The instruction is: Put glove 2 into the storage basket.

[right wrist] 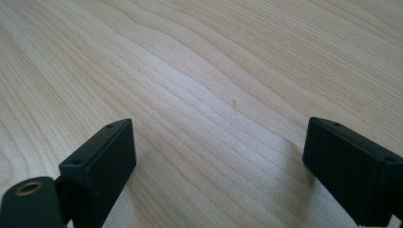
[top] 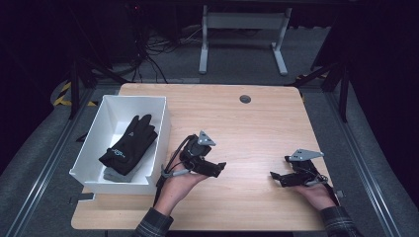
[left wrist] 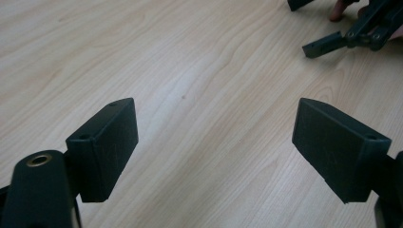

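I hold my left gripper (top: 221,167) low over the wooden table (top: 247,128), just right of the white bin (top: 155,143), its jaws spread wide with nothing between them. In the left gripper view only bare wood lies between its jaws, and my right gripper (left wrist: 332,23) shows at the far right. My right gripper (top: 278,170) sits near the table's right edge, well apart from the left one, jaws also wide and holding nothing. A black glove (top: 129,143) lies inside the bin at the left, resting on top of a grey glove (top: 116,174), apart from both grippers.
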Action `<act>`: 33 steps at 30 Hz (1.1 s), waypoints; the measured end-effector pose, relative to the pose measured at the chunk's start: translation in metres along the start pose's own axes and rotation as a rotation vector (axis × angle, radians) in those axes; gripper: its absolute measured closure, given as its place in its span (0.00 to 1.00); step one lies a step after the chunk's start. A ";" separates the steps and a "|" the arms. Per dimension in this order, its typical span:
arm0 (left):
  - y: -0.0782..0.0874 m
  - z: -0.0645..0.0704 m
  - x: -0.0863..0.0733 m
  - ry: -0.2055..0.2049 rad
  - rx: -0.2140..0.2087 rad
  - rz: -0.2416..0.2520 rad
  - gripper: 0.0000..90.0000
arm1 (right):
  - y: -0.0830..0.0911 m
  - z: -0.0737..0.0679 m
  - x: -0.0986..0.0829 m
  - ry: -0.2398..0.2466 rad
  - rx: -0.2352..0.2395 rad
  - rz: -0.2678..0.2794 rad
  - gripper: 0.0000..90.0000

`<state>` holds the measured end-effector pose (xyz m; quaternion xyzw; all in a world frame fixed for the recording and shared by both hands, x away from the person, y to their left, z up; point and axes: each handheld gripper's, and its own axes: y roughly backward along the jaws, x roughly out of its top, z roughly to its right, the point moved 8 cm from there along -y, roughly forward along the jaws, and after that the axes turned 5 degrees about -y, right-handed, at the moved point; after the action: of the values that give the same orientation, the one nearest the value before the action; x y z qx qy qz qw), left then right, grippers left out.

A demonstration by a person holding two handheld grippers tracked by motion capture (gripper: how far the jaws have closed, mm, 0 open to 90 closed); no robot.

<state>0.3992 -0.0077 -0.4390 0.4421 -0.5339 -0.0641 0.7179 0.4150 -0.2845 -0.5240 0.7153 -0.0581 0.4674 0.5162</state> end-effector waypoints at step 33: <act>-0.070 0.010 -0.063 -0.072 0.001 -0.066 0.01 | 0.000 0.000 0.000 0.001 0.004 -0.001 0.13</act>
<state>0.3908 -0.0201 -0.5328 0.4575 -0.5446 -0.1033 0.6953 0.4147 -0.2844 -0.5240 0.7162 -0.0567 0.4677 0.5148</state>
